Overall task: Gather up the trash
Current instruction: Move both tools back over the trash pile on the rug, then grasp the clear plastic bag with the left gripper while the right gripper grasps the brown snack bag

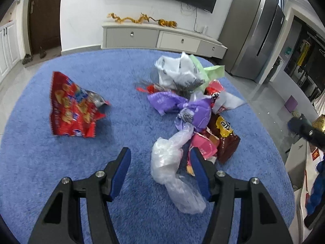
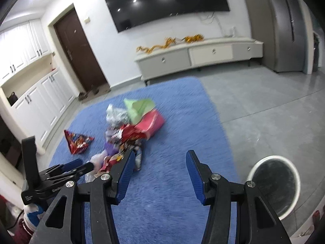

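Your left gripper (image 1: 160, 152) hangs over the blue rug (image 1: 126, 73) w/ jaws apart and nothing clamped. A clear plastic bag (image 1: 172, 168) lies between its blue pads, close to the right one, but whether it touches that pad can't be told. That bag is the near end of the trash pile (image 1: 191, 105): purple wrapper (image 1: 195, 111) in the middle, brown-and-yellow snack bag (image 1: 225, 134) and pink wrapper (image 1: 205, 146) on its right side, white bag (image 1: 178, 71) and light green paper (image 1: 211, 71) at the far end. A red chip bag (image 1: 73, 105) lies alone, well apart to the left of the pile.

Your right gripper (image 2: 160, 158) is also spread open, empty, only bare rug btwn the pads. From that side the pile sits ahead and left of it, picture blurred there. The white-rimmed bin (image 2: 274, 185) stands on the grey floor, just off the rug's right edge, near right of this gripper. The left tool shows at the lower left of that view, by the near end of the pile.

Far side: low TV cabinet (image 1: 162, 36) against the wall, TV (image 2: 164, 2) above it.
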The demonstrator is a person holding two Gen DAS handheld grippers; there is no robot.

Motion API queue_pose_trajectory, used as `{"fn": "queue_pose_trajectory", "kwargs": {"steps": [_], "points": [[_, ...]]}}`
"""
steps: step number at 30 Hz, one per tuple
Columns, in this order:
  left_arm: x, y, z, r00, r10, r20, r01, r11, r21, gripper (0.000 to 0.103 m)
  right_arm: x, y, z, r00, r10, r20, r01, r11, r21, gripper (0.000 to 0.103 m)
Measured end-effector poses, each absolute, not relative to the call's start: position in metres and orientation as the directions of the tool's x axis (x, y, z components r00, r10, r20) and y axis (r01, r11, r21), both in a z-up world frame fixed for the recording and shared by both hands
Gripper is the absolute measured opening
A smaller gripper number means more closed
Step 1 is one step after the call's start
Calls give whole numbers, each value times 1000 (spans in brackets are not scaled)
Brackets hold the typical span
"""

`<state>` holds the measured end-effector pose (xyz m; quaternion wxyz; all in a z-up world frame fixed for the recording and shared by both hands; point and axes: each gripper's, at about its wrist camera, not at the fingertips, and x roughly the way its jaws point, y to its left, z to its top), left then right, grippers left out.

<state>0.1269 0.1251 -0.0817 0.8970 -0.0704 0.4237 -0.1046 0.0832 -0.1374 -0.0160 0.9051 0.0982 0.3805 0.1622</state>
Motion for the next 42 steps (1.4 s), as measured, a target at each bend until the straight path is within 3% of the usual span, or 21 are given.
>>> {"fn": "queue_pose_trajectory", "kwargs": {"steps": [14, 18, 28, 42], "points": [[132, 128, -97, 635, -233, -737, 104, 970, -218, 32, 133, -91, -69, 499, 489, -715, -246, 871, 424, 50], [131, 133, -99, 638, -238, -732, 94, 968, -233, 31, 137, -91, -75, 484, 525, -700, -247, 850, 466, 49], [125, 135, -96, 656, -209, -725, 66, 973, -221, 29, 131, -96, -72, 479, 557, -679, -248, 827, 504, 24], [64, 137, -70, 705, -210, -678, 81, 973, -217, 29, 45, -132, -50, 507, 472, -721, -253, 881, 400, 22]]}}
